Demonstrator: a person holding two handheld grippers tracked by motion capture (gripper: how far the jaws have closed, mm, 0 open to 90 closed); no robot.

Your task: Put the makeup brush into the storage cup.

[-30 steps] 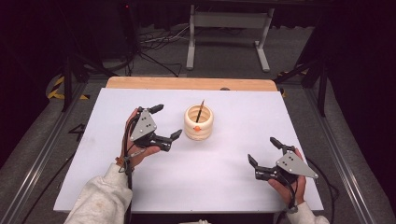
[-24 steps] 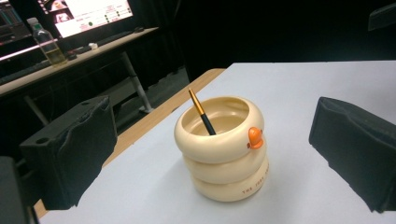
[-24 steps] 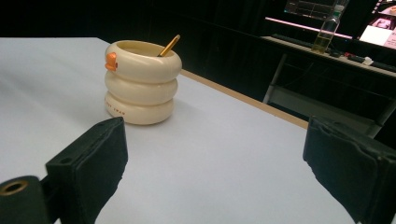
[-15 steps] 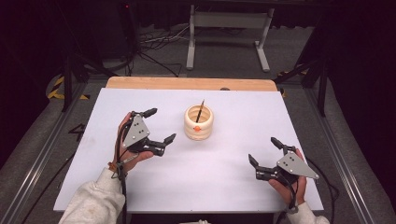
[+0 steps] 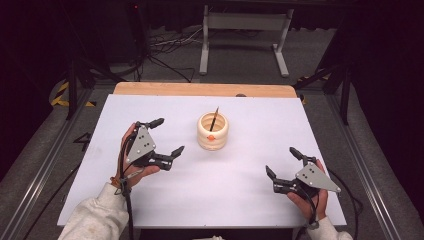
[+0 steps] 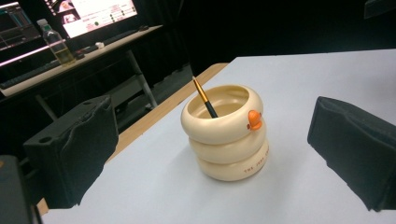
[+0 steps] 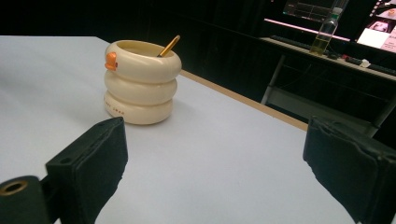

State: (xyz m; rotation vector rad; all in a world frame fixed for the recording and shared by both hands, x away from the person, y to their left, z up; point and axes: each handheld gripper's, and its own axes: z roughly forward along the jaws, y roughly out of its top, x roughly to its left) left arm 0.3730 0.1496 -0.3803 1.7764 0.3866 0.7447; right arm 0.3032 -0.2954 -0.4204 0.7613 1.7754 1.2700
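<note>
Two grippers, left gripper (image 5: pixel 166 136) and right gripper (image 5: pixel 283 162), hover wide open and empty over a white table (image 5: pixel 250 200). At frame centre stands a cream ringed pot (image 5: pixel 212 131) holding a brush (image 5: pixel 215 118). Dark floor, cables (image 5: pixel 165 55) and a metal stand (image 5: pixel 243 22) fill the top.

Left hand-held gripper (image 5: pixel 167 135) farther back from the cream cup (image 5: pixel 212 132), toward the table's left.

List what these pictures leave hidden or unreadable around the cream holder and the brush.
- Brush: its lower end, hidden inside the cream holder in all three views.
- Lettering on the holder's bottom ring: too small and blurred in both gripper views.
- Left tool: its far side, under its grey plate in the high view.
- Monitor contents behind the table: blurred.
</note>
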